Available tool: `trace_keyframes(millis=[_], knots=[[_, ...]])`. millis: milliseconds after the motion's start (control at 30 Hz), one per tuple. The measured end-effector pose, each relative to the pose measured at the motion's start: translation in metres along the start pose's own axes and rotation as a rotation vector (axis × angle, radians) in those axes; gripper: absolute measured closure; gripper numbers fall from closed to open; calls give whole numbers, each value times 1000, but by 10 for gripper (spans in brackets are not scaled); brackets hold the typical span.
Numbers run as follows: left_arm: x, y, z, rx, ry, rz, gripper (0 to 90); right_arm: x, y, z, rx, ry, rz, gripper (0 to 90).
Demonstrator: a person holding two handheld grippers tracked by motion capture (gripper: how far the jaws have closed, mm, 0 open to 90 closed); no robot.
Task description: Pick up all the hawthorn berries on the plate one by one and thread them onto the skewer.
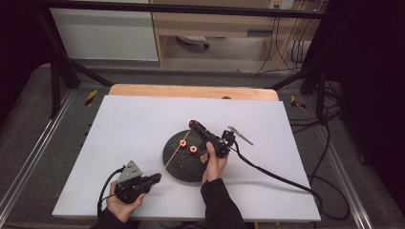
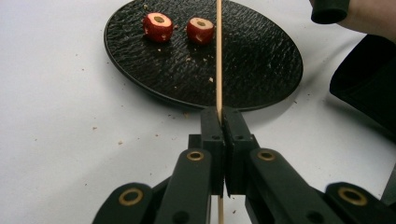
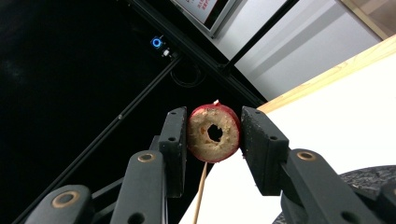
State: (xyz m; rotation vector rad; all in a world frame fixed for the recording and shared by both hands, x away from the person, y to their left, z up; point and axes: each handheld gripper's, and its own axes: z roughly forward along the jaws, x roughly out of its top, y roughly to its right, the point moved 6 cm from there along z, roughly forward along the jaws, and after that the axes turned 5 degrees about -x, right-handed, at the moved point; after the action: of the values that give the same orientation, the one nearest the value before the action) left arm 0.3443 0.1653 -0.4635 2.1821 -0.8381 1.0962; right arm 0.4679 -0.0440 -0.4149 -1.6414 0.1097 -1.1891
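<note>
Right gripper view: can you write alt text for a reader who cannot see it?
The right gripper has its two black fingers closed on a red-skinned ring-shaped piece with a pale cut face and a hole through its middle. A thin wooden skewer runs up from below behind the piece. The white table and the edge of a black plate lie at right.

rough matt plate (image 2: 261, 70), wooden skewer (image 2: 218, 56)

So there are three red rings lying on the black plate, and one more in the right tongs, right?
Not three. The left gripper view shows two red rings lying on the black plate. The right tongs do hold one more red ring, as the right gripper view shows.
</note>
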Motion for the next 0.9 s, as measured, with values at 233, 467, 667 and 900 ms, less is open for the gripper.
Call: trace_keyframes(millis=[233, 467, 667, 900], knots=[[0, 0, 1, -1, -3, 0, 884, -2, -1, 0, 14, -1, 4, 627], [0, 1, 2, -3, 2, -3, 884, -7, -2, -1, 23, -8, 9, 628], [1, 2, 3, 3, 7, -12, 886, -14, -2, -1, 21, -19, -3, 628], [0, 3, 5, 8, -7, -8, 888, -17, -5, -4, 27, -25, -13, 629]])
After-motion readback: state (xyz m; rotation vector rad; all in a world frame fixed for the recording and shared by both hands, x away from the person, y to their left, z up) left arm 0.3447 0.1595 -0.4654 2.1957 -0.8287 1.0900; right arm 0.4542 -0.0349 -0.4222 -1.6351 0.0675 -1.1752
